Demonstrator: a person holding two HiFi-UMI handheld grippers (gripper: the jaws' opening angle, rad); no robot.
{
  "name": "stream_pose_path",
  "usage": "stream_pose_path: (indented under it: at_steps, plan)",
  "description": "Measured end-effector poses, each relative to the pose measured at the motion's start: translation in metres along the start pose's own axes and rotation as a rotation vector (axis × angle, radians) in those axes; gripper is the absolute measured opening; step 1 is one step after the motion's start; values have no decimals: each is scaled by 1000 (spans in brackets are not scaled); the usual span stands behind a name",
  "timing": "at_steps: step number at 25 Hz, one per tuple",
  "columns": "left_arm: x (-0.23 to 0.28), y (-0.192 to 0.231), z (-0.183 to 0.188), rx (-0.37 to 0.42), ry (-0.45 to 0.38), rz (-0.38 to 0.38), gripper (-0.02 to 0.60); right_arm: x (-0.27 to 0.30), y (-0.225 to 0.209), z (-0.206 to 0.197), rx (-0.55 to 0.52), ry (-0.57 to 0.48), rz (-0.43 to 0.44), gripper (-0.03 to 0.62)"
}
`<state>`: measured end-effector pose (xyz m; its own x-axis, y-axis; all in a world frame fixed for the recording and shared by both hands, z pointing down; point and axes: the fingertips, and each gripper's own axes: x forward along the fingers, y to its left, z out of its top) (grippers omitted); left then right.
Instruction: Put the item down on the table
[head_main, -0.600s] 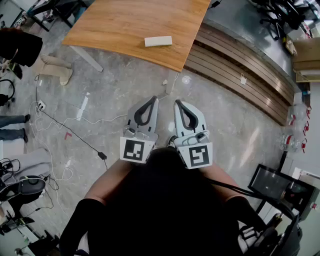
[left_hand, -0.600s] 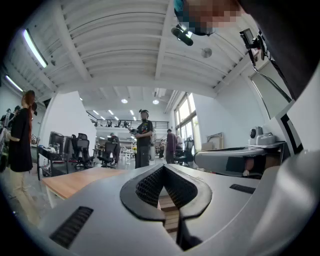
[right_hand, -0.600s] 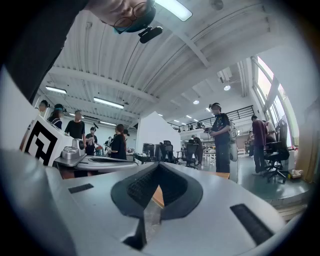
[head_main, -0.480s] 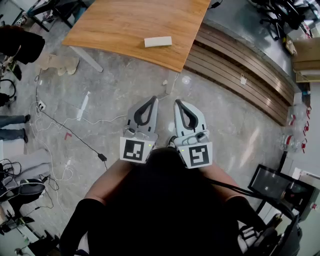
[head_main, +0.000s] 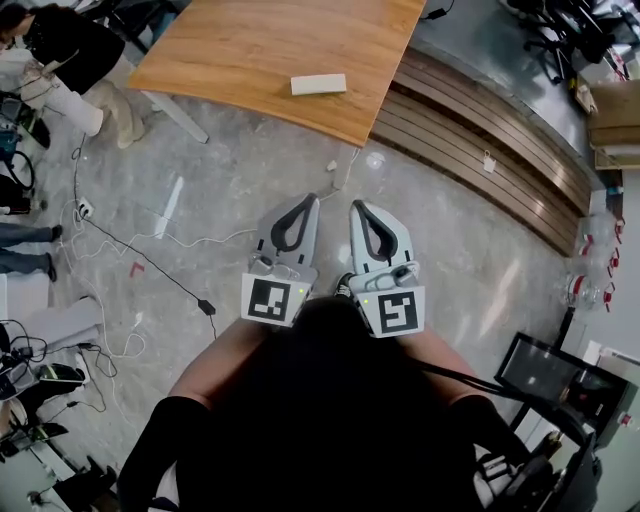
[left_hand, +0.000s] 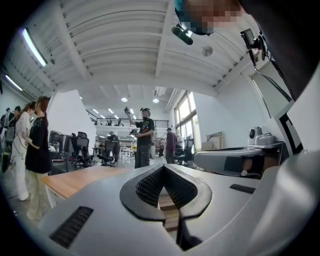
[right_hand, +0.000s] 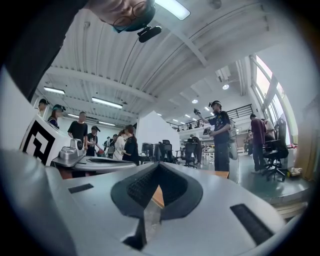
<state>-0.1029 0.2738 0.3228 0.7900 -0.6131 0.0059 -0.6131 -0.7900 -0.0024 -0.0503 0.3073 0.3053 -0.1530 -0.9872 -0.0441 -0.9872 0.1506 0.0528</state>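
A white flat block (head_main: 318, 84) lies on the wooden table (head_main: 240, 50) far ahead of me, well apart from both grippers. My left gripper (head_main: 303, 201) and right gripper (head_main: 361, 207) are held side by side close to my chest, over the stone floor. Both are shut, tips meeting, with nothing between the jaws. In the left gripper view the left gripper (left_hand: 164, 167) points toward the table (left_hand: 75, 181). From the right gripper view, the right gripper (right_hand: 159, 164) faces an open hall, and a sliver of table (right_hand: 157, 197) shows through its jaw gap.
Cables (head_main: 160, 270) trail over the floor at left. Wooden steps (head_main: 480, 170) run diagonally to the right of the table. A person (head_main: 70, 50) stands at the table's left end, and several people (right_hand: 107, 145) and office chairs (left_hand: 80, 150) fill the hall beyond.
The person at the upper left has stepped further into the head view, toward the table. Both grippers and the white block stay where they were.
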Motion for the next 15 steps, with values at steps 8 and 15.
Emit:
stream_pose_path:
  at_steps: [8, 15]
  plan:
    - [21, -8, -10, 1, 15, 59, 5, -3, -40, -17, 65, 30, 33, 14]
    - [53, -9, -18, 4, 34, 90, 5, 19, -71, -31, 67, 81, 56, 14]
